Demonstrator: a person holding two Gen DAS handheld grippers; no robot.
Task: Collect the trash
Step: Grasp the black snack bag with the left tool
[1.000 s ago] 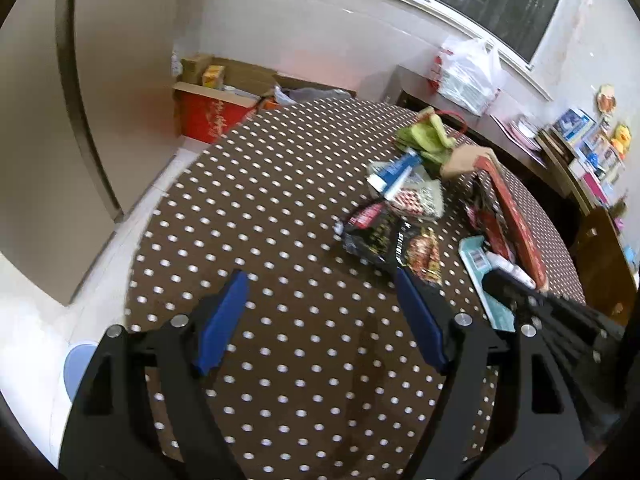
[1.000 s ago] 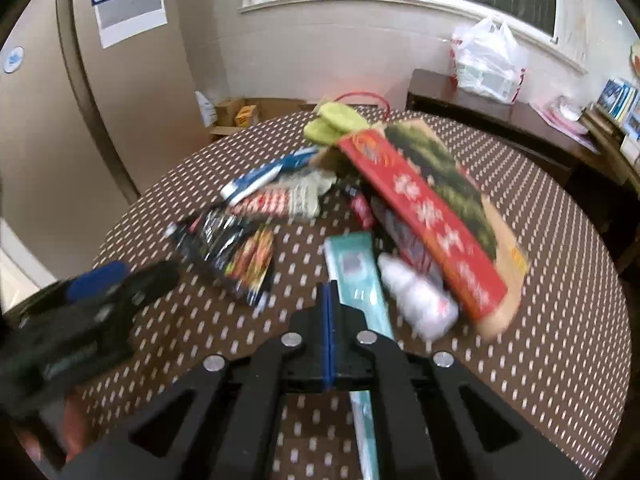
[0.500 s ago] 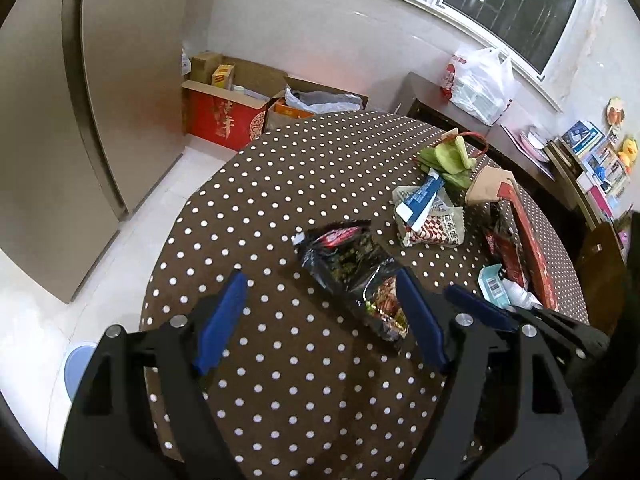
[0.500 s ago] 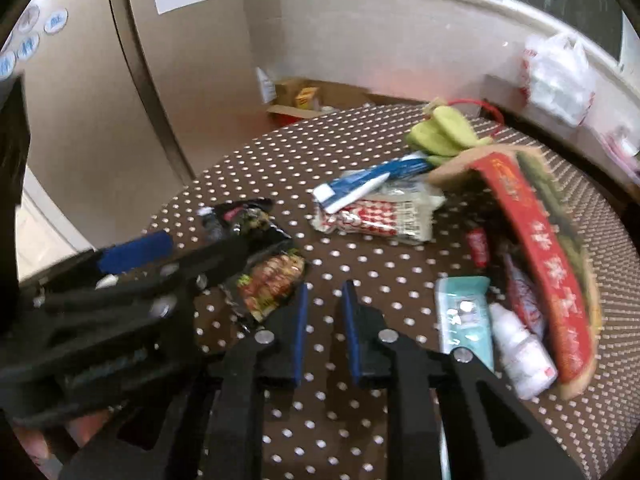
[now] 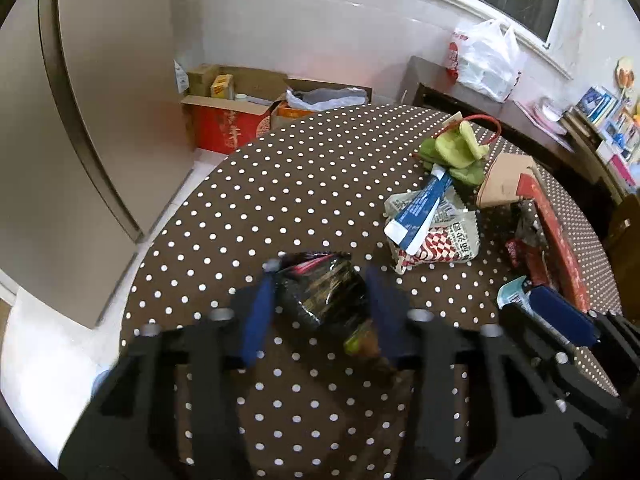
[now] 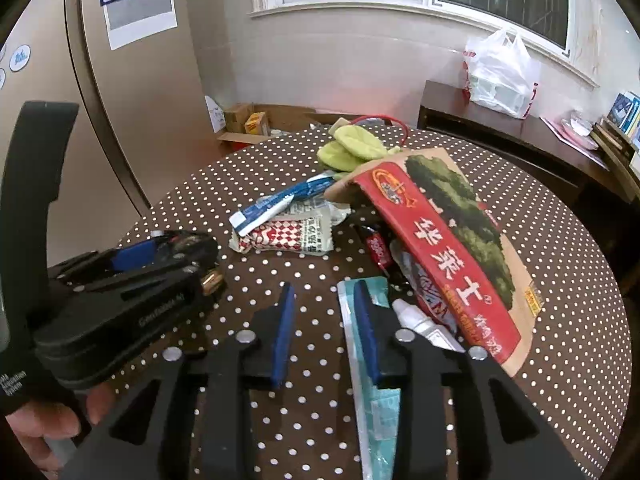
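Fingers come first: our left gripper [image 5: 316, 314] has its blue fingers [image 5: 256, 320] closing around the dark snack wrapper [image 5: 320, 292], which sits between them on the table [image 5: 280, 184]; motion blur keeps us from telling whether the pads are pressing on it yet. Our right gripper [image 6: 324, 328] is opening, its fingers [image 6: 284, 328] partly apart with bare polka-dot cloth between them and the teal packet [image 6: 374, 396] lying just under the right-hand finger, not held.

Outward from there we see the rest of the litter: the blue-and-white tube [image 6: 280, 202] lying on the red-checked packet [image 6: 292, 236], a small white bottle [image 6: 416, 320] beside the teal packet, the green mitts [image 6: 352, 146] at the far side, and the big red-and-green paper bag [image 6: 452, 248] lying on its side with a few wrappers at its mouth. We judge the collecting barely begun: nearly everything is loose on the table, and no piece is in transit.

Compared with a second ago, our left fingers were spread wide over empty cloth, well short of the dark wrapper; now they straddle it and are narrower. Our right fingers were pressed shut; now a gap shows between them.
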